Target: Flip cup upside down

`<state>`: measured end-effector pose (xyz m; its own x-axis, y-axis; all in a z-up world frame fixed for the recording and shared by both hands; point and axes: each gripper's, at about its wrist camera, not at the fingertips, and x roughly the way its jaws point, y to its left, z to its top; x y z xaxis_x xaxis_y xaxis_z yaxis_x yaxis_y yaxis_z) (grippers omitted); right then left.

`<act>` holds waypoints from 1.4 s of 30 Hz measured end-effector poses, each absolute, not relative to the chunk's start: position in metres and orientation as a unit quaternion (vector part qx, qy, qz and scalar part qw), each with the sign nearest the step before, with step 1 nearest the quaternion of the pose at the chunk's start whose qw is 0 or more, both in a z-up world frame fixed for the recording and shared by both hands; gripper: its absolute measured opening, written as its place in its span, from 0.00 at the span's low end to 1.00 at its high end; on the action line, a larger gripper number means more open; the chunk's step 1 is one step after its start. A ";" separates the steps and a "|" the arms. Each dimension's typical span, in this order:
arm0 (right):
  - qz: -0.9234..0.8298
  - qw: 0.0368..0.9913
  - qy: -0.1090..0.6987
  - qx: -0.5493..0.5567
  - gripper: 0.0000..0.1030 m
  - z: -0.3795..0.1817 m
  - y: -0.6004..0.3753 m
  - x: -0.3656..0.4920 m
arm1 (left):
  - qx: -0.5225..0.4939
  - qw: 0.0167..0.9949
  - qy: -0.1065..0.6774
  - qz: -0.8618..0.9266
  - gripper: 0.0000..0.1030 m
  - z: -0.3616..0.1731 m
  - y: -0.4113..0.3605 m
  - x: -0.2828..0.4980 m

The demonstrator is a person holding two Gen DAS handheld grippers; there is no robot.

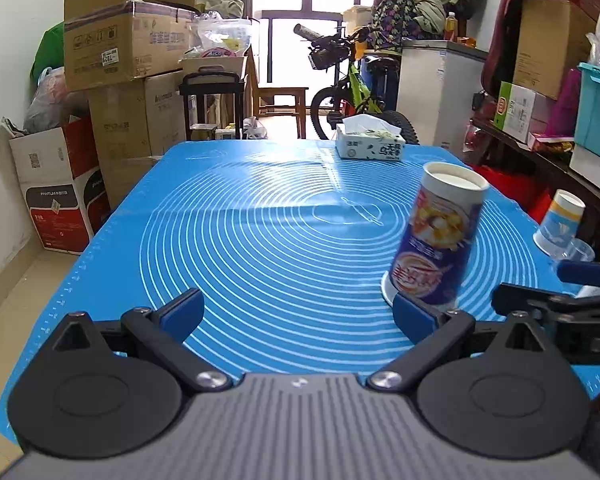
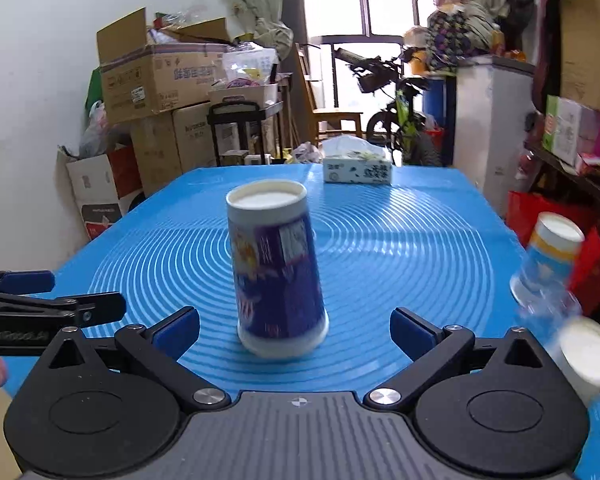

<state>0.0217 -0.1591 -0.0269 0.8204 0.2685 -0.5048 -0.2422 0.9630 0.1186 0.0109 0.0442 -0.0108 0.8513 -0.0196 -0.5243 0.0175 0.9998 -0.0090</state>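
Note:
A tall purple printed paper cup (image 2: 276, 272) stands mouth down on the blue mat (image 2: 400, 248), its white base up, leaning slightly. My right gripper (image 2: 295, 330) is open, jaws wide on either side of the cup, not touching it. In the left wrist view the same cup (image 1: 440, 240) stands just beyond my right finger (image 1: 414, 318). My left gripper (image 1: 299, 316) is open and empty. Each gripper's fingers show at the edge of the other's view.
A tissue box (image 2: 358, 170) sits at the mat's far edge. Smaller upside-down cups (image 2: 548, 256) stand at the right edge of the mat, another blurred one (image 2: 588, 356) close by. Cardboard boxes (image 1: 128, 48), a bicycle and shelves surround the table.

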 end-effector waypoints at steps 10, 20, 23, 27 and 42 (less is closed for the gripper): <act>0.119 0.958 0.257 0.031 1.00 -0.016 -0.180 -0.025 | 0.018 0.961 0.274 -0.023 0.97 -0.013 0.025 -0.019; 0.134 0.957 0.257 0.027 1.00 -0.010 -0.181 -0.046 | 0.024 0.961 0.276 -0.029 0.97 -0.013 0.017 -0.033; 0.134 0.957 0.256 0.022 1.00 -0.009 -0.181 -0.050 | 0.025 0.961 0.275 -0.030 0.97 -0.012 0.016 -0.034; 0.134 0.957 0.258 0.020 1.00 -0.008 -0.180 -0.052 | 0.023 0.961 0.274 -0.030 0.97 -0.012 0.015 -0.036; 0.135 0.956 0.261 0.019 1.00 -0.008 -0.181 -0.053 | 0.022 0.961 0.274 -0.028 0.97 -0.010 0.015 -0.037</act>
